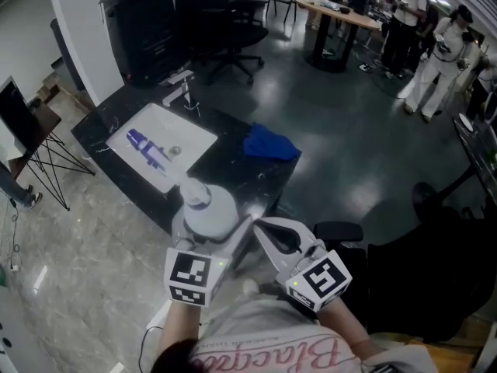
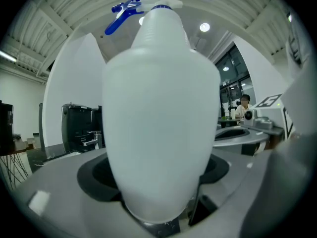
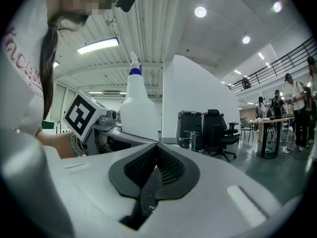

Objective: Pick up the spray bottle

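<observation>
A white spray bottle (image 1: 208,208) with a blue trigger (image 2: 124,11) hangs upright in the air above the near edge of the black counter (image 1: 233,173). My left gripper (image 1: 211,225) is shut on its wide body, which fills the left gripper view (image 2: 161,123). Just to its right, my right gripper (image 1: 261,227) is shut with nothing in it, its ribbed pads pressed together (image 3: 157,150). The right gripper view shows the spray bottle (image 3: 138,113) at its left, beside the left gripper's marker cube (image 3: 81,114).
The counter holds a white sink (image 1: 190,134) with a faucet (image 1: 180,84), a blue item (image 1: 147,150) inside it, and a blue cloth (image 1: 269,142) at its right. A black cabinet (image 1: 144,26) and office chairs stand behind. People stand by a table (image 1: 342,14) at the far right.
</observation>
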The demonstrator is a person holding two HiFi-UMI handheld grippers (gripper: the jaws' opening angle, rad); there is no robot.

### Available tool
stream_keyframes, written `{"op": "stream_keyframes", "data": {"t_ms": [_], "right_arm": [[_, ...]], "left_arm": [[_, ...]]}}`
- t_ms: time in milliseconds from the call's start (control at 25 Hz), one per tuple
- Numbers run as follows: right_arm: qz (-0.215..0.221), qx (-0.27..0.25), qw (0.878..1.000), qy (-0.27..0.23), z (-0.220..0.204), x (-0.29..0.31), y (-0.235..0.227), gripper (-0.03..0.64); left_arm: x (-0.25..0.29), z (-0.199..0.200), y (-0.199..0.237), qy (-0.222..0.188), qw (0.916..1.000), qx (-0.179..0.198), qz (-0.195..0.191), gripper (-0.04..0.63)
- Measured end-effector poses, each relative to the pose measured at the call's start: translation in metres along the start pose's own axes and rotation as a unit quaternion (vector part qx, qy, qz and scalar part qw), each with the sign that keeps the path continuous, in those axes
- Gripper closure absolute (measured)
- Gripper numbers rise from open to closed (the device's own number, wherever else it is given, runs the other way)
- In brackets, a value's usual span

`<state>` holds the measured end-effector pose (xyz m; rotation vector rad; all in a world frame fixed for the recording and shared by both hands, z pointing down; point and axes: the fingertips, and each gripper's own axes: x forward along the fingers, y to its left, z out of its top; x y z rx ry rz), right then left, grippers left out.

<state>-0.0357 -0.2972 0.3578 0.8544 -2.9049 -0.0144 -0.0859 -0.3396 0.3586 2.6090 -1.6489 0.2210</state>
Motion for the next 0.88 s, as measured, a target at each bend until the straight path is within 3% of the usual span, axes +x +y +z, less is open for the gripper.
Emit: {"op": "stream_keyframes", "data": {"t_ms": [880], "right_arm": [[0.015, -0.035, 0.999, -0.007, 0.003, -0.002, 0.015, 0.617]], "left_arm": [[-0.016, -0.001, 0.004, -0.003, 0.9999, -0.001, 0.01, 0.179]]}}
